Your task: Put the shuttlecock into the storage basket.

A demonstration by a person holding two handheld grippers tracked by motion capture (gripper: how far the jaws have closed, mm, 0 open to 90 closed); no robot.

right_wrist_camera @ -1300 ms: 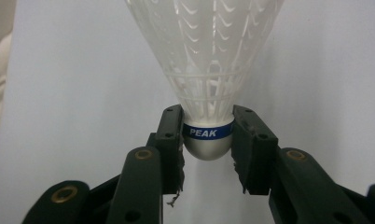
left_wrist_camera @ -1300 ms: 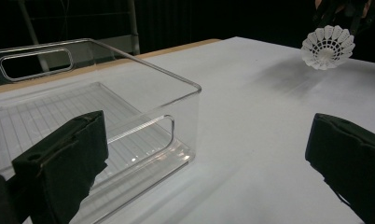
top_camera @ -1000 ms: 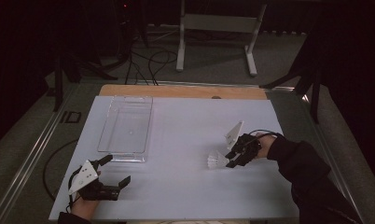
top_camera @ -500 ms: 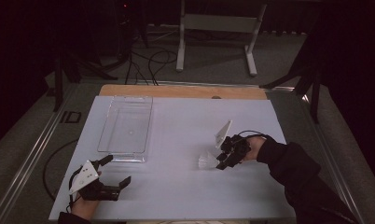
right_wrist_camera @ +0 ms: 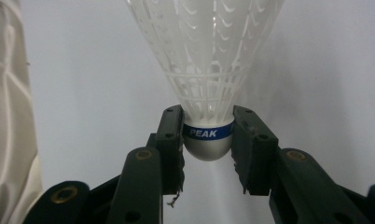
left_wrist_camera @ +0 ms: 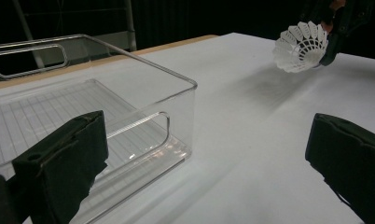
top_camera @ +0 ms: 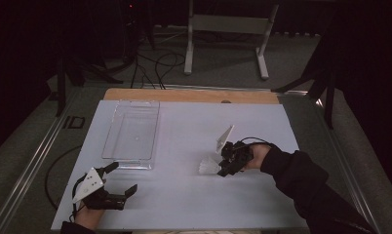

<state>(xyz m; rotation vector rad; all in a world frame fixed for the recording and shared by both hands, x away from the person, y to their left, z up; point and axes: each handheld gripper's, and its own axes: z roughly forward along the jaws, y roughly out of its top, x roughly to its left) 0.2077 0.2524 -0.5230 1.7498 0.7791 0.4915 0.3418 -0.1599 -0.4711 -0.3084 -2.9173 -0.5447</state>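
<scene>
Right gripper view: white, netted-skirt shuttlecock (right_wrist_camera: 206, 70), apparently plastic.

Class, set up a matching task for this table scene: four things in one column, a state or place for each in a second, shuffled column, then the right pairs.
1. shuttlecock
2. clear bin
3. left tongs
4. right tongs

A. open, holding nothing
B. stands empty on the white table's left part
C. white, gripped by its cork
D. shut on the cork base

Pairs: 1-C, 2-B, 3-A, 4-D
</scene>
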